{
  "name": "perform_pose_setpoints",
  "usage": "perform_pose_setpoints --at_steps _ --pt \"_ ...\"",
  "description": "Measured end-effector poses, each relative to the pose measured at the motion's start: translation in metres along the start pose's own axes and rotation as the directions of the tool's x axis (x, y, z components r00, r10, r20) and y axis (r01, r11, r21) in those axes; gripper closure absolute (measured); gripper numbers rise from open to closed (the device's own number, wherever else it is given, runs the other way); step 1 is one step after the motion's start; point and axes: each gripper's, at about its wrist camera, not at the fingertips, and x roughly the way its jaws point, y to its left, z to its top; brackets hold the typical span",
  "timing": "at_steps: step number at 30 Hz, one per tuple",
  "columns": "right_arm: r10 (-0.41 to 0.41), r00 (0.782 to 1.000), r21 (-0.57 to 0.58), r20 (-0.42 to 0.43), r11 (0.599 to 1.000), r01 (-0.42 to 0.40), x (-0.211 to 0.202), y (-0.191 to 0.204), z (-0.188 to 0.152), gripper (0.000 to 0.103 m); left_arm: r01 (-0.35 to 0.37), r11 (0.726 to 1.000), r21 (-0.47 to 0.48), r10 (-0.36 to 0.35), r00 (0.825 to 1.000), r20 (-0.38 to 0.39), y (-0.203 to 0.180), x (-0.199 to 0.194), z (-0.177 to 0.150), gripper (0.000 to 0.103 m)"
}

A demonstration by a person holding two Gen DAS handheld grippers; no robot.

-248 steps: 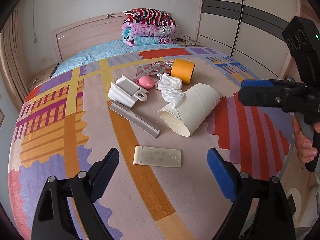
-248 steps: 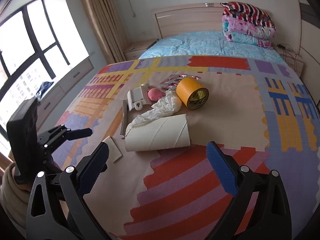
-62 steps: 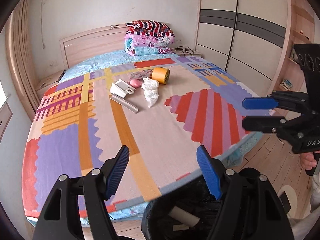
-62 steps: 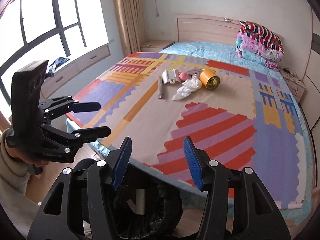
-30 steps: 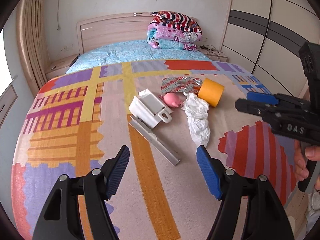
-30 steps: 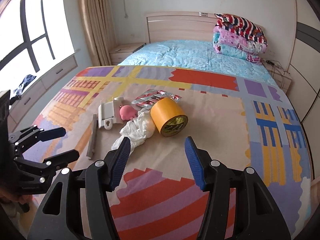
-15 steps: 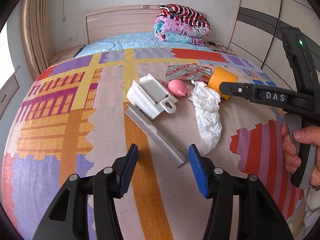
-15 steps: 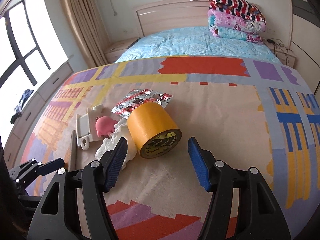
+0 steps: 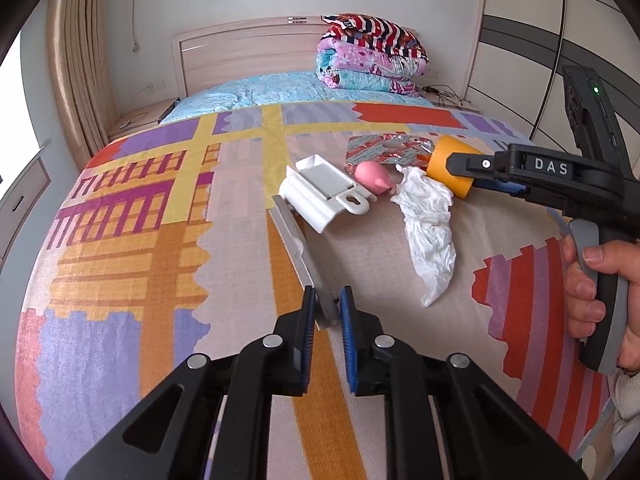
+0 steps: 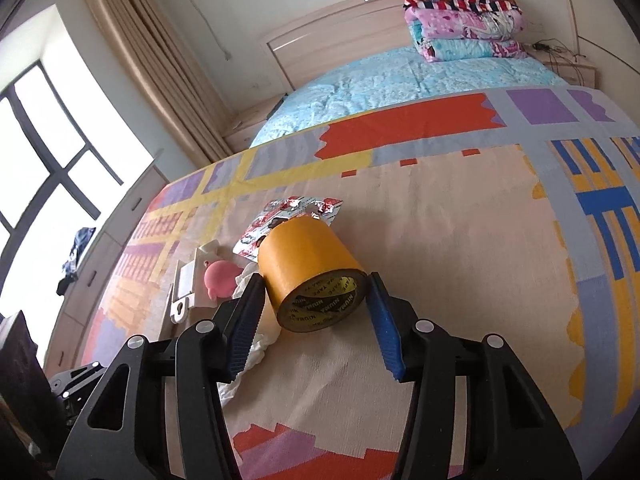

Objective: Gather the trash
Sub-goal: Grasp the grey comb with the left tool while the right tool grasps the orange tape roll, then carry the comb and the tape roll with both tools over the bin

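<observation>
Fingers of the left gripper (image 9: pixel 327 307) are clamped on the near end of the grey plastic strip (image 9: pixel 301 258), which lies on the patterned bed cover (image 9: pixel 168 248) and runs away toward the white plastic holder (image 9: pixel 322 194). Fingers of the right gripper (image 10: pixel 316 318) stand apart, one on each side of the yellow tape roll (image 10: pixel 310 272); both pads look to be against its sides, though I cannot tell whether they press yet.

Taking the tape roll as landmark: the pink rubber toy (image 10: pixel 220 278) and the white plastic holder sit to its left, the crumpled white tissue (image 9: pixel 430 232) lies just left and nearer, partly under the right gripper's left finger, and the red foil wrapper (image 10: pixel 298 210) lies just behind it.

To lift well, I would close the right fingers squarely across the roll's middle so it cannot squirt out, and keep the tissue out of the pinch. The strip is long and held at one end only, so it will likely droop; raise it slowly and level, clear of the holder it touches.
</observation>
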Motion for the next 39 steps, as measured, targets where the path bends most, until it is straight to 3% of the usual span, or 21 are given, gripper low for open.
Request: perform_pose_setpoints --at_steps 15,22,28,39 --pt "0.026 0.999 -0.03 0.039 0.999 -0.025 -0.049 0.018 -0.032 0.052 -0.023 1.0 0.006 0.022 0.998 0.061 0.004 -0.045 -0.008 0.092" --pt "-0.031 0.997 -0.147 0.069 0.988 0.041 -0.089 0.043 -0.045 0.052 -0.017 1.0 0.001 0.017 0.995 0.094 0.002 -0.076 -0.021 0.092" --pt "-0.033 0.998 -0.239 0.057 0.97 0.045 -0.121 0.067 -0.081 0.052 -0.004 0.997 0.075 -0.003 0.996 0.089 -0.015 -0.102 -0.054 0.092" --pt "0.085 0.996 -0.267 0.005 0.96 -0.081 -0.171 0.096 -0.152 0.052 0.059 0.991 0.121 -0.073 0.991 0.116 -0.029 -0.161 -0.114 0.092"
